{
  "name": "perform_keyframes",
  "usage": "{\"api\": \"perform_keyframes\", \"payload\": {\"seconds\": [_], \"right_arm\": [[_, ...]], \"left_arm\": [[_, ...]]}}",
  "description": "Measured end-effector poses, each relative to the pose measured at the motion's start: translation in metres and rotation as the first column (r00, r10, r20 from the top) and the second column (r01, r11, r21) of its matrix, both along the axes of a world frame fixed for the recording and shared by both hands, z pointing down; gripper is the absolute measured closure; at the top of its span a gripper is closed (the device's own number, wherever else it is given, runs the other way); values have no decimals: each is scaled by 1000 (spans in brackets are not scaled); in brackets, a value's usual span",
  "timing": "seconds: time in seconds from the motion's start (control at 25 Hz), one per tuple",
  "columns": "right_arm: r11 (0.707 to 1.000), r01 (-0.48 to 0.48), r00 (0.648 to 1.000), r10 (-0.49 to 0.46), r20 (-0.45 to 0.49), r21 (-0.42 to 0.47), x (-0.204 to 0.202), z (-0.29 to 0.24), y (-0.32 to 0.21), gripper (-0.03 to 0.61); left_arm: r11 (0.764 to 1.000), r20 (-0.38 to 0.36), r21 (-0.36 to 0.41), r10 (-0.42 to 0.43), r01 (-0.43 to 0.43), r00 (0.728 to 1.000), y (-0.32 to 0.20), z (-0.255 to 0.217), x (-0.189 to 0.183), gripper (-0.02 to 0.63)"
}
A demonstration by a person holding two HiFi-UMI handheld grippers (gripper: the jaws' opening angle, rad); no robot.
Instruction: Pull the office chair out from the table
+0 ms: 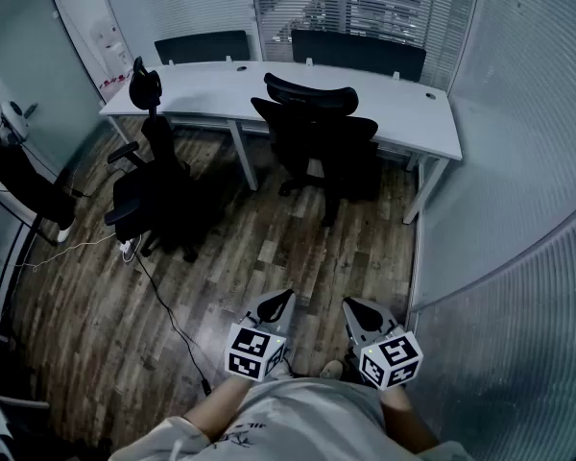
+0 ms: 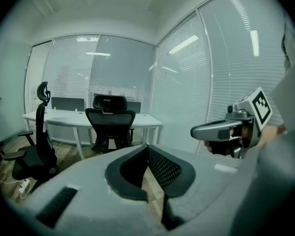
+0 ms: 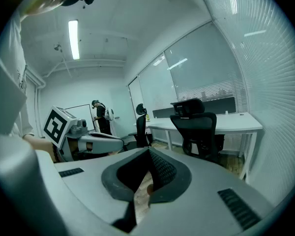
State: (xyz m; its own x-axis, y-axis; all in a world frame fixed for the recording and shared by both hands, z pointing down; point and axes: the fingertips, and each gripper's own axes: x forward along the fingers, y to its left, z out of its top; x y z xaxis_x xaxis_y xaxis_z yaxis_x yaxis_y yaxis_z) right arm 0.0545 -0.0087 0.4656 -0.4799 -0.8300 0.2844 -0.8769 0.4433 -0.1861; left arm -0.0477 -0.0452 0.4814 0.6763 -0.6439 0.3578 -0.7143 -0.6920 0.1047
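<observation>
A black office chair (image 1: pixel 315 134) stands pushed in at the long white table (image 1: pixel 418 113), its back toward me. It shows straight ahead in the left gripper view (image 2: pixel 109 119) and to the right in the right gripper view (image 3: pixel 199 127). My left gripper (image 1: pixel 286 297) and right gripper (image 1: pixel 349 303) hang side by side close to my body, well short of the chair. Both are shut with nothing between their jaws. The left gripper's jaws (image 2: pixel 147 149) and the right gripper's jaws (image 3: pixel 148 154) point over the wooden floor toward the table.
A second black chair with a headrest (image 1: pixel 154 185) stands out from the table at the left. A cable (image 1: pixel 163 305) runs across the floor from a power strip (image 1: pixel 127 248). A person (image 1: pixel 19 176) stands at the far left. Glass walls with blinds (image 1: pixel 518 161) close the right side.
</observation>
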Motion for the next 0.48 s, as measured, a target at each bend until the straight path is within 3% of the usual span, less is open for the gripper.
{"api": "perform_keyframes", "payload": {"seconds": [0.48], "right_arm": [[1000, 3, 1000, -3, 28, 0, 7, -1, 4, 572]], "left_arm": [[1000, -1, -14, -6, 6, 1000, 5, -1, 7, 603]]}}
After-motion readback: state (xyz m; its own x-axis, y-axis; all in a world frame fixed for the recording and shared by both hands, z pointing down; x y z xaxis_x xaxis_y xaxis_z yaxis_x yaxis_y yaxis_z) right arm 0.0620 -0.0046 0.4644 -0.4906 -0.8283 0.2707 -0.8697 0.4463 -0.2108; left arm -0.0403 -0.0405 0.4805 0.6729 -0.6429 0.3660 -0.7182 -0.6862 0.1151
